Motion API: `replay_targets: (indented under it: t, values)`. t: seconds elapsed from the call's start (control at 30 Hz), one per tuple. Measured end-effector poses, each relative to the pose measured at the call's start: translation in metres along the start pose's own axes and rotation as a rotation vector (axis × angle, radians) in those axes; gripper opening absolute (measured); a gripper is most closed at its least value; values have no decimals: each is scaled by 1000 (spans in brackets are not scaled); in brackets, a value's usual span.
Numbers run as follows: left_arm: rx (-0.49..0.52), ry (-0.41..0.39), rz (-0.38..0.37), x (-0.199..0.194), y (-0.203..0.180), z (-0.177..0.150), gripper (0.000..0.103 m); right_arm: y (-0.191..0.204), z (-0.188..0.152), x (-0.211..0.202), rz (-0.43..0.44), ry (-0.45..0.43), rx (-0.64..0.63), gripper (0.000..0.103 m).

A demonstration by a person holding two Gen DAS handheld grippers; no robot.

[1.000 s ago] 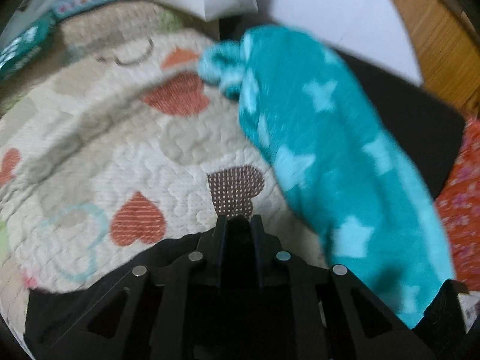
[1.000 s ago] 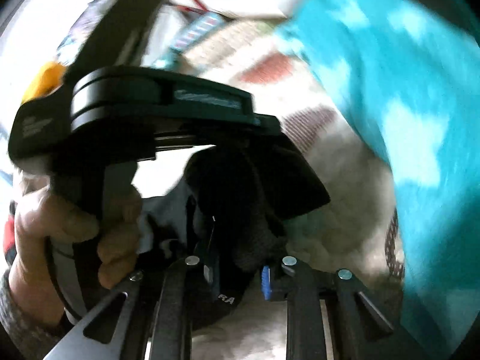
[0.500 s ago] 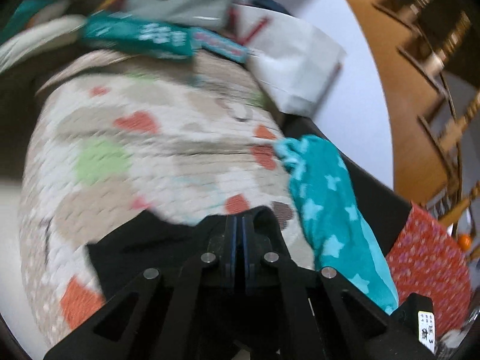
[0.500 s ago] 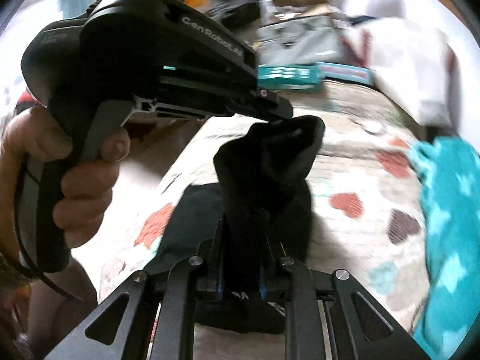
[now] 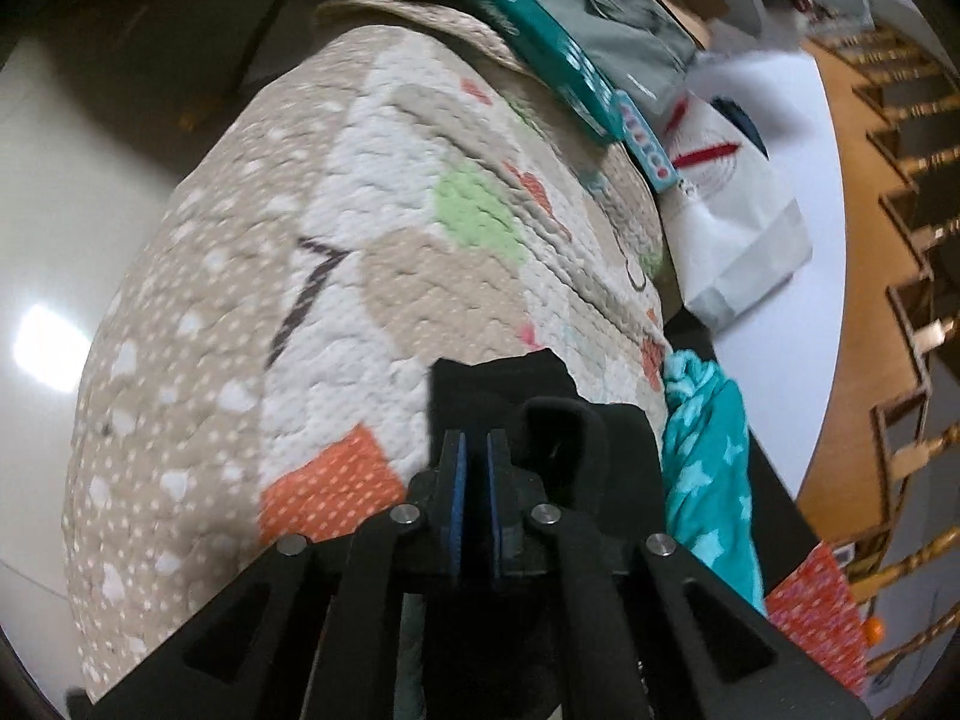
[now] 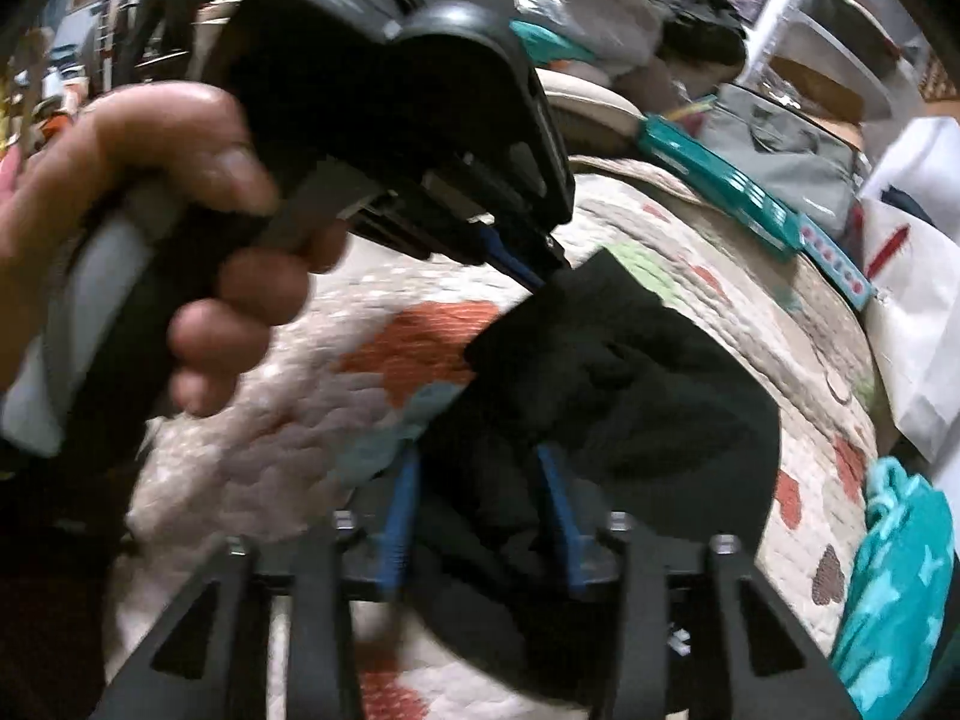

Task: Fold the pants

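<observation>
between right claw (image 6: pixel 480 498) pads: pants (image 6: pixel 630 384) (black)

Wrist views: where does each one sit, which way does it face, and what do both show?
Left wrist: on the left tool, facing down over the patterned quilt; its own fingers, shut, black pants beside them.
Right wrist: on the right tool, its jaws opening around the pants; a hand holding the left tool shows.
Shared: pants, quilt, teal star fabric, teal box.
</observation>
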State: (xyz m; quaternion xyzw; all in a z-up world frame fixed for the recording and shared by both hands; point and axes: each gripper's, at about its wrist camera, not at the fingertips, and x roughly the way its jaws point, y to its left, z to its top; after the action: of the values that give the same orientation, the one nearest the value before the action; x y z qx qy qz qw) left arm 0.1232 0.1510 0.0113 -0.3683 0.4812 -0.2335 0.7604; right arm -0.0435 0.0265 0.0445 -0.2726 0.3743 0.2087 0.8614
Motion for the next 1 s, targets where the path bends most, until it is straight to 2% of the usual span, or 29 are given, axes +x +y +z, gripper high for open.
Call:
replay_targets:
  t: [0.13,0.23,0.3,0.37,0.4,0.47,0.53,0.6,0.73,0.83,1.0]
  values:
    - [-21,-51,27,-19,-2,-2,11,7,-11,-15,47,13,-27,59]
    - [40,-87,65,-30,-25,-4,16,7,-26,-35,57,10,-42,58]
    - [111,-81,102,-26,-51,-7,39,0,-36,-47,53,8,-24,59]
    - [161,-66,135,-18,-68,-11,49,-10,-45,-57,49,9,19,59]
    - [192,-50,162,-8,-80,-14,51,-16,-50,-61,46,11,47,59]
    - [232,-21,219,6,-89,-20,51,-30,-57,-67,36,14,107,59]
    - [285,7,394,24,-92,-29,51,-44,-62,-72,29,13,168,59]
    - [318,14,513,31,-86,-40,49,-55,-65,-76,27,8,219,59]
    - [317,6,555,22,-79,-53,49,-73,-72,-87,26,-20,288,59]
    - [299,3,554,13,-80,-59,50,-80,-75,-90,31,-31,329,61]
    - [197,-10,574,1,-64,-60,50,-90,-80,-95,51,-45,390,63]
